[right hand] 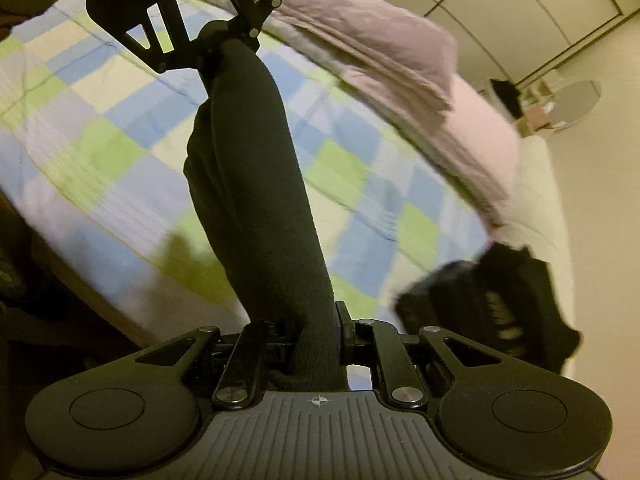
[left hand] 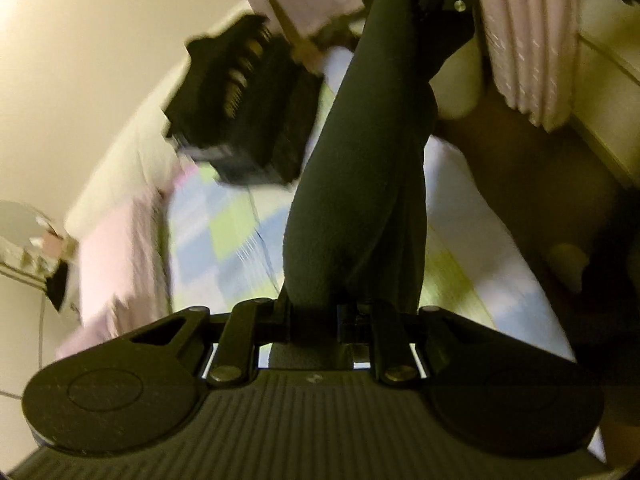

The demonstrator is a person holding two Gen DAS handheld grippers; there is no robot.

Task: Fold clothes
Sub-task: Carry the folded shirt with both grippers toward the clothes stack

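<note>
My left gripper point(left hand: 316, 320) is clamped on one end of the dark garment point(left hand: 360, 168), and my right gripper point(right hand: 318, 340) pinches the other end — the cloth runs taut between them, bunched into a thick rope, held above the checked bedspread point(right hand: 360, 184). A black folded pile point(right hand: 492, 312) lies near the pink blanket point(right hand: 380, 48).

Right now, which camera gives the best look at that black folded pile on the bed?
The left wrist view: the black folded pile sits higher and larger in frame, its stacked layers visible. The right wrist view shows it too, but low at the right edge, blurred, beside the right gripper's frame.
</note>
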